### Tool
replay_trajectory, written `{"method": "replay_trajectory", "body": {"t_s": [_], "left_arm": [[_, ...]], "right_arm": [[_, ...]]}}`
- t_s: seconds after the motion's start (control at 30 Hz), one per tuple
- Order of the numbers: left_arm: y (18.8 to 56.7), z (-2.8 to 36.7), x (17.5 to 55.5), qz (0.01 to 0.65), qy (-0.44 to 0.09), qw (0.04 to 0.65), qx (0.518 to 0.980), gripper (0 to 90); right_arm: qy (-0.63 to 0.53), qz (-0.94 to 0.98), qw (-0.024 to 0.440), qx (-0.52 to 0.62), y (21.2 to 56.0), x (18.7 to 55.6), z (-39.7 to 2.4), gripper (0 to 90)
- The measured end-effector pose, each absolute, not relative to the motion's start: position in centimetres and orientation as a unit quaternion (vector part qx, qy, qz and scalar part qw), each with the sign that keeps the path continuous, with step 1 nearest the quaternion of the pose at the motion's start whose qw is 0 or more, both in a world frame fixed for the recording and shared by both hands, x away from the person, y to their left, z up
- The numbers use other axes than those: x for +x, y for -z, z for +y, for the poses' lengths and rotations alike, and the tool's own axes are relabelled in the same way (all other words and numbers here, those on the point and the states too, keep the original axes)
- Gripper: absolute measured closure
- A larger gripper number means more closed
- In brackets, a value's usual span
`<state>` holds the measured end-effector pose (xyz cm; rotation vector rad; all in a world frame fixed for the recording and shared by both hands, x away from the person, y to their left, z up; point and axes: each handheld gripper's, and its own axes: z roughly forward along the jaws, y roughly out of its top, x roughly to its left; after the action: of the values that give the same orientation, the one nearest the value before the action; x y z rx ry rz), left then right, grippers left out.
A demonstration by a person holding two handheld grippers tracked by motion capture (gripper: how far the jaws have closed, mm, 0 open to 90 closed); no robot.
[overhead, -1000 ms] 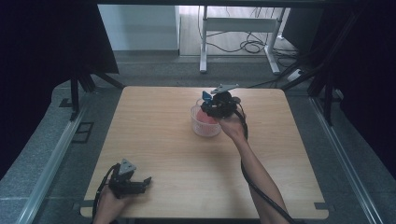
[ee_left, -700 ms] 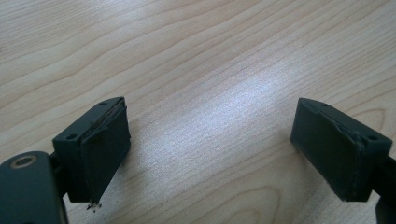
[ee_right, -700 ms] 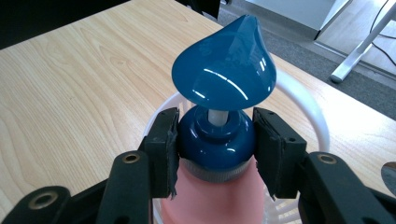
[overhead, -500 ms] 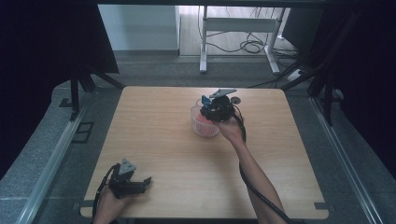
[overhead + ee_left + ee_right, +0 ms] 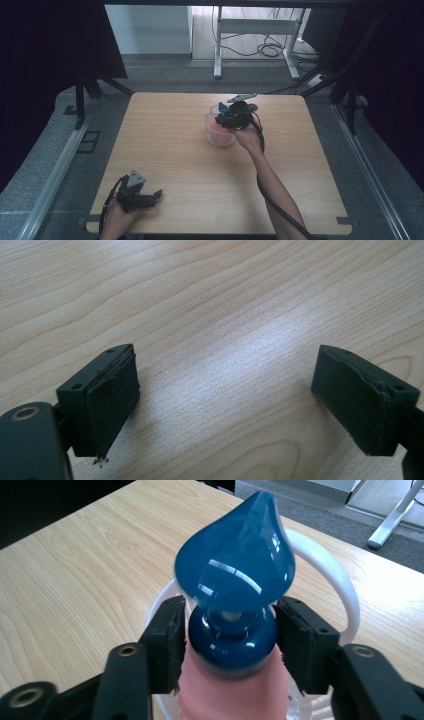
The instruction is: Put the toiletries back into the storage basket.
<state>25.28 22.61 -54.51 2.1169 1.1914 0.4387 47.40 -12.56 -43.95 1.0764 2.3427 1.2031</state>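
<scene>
the right gripper [image 5: 227, 630] has its two black jaws pressed against the dark blue knob [image 5: 231, 640] of a pink bottle-like piece [image 5: 235, 692], under a glossy blue teardrop cap [image 5: 235, 565]. this sits over a white, clear-walled bowl [image 5: 212, 131] just past the middle of the wooden table [image 5: 175, 130]. the left gripper [image 5: 225, 395] has its jaws spread wide with nothing between them, over bare wood by the table's near left corner, held in the left hand [image 5: 116, 220].
</scene>
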Motion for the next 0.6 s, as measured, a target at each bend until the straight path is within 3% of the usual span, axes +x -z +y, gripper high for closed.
{"method": "replay_trajectory", "body": {"t_s": [0.6], "left_arm": [[54.5,22.6,25.3,0.456,-0.167,0.331,0.809,11.3]], "right_arm": [[-0.420,0.816,0.172,0.359,42.9,46.2,-12.8,18.4]]}}
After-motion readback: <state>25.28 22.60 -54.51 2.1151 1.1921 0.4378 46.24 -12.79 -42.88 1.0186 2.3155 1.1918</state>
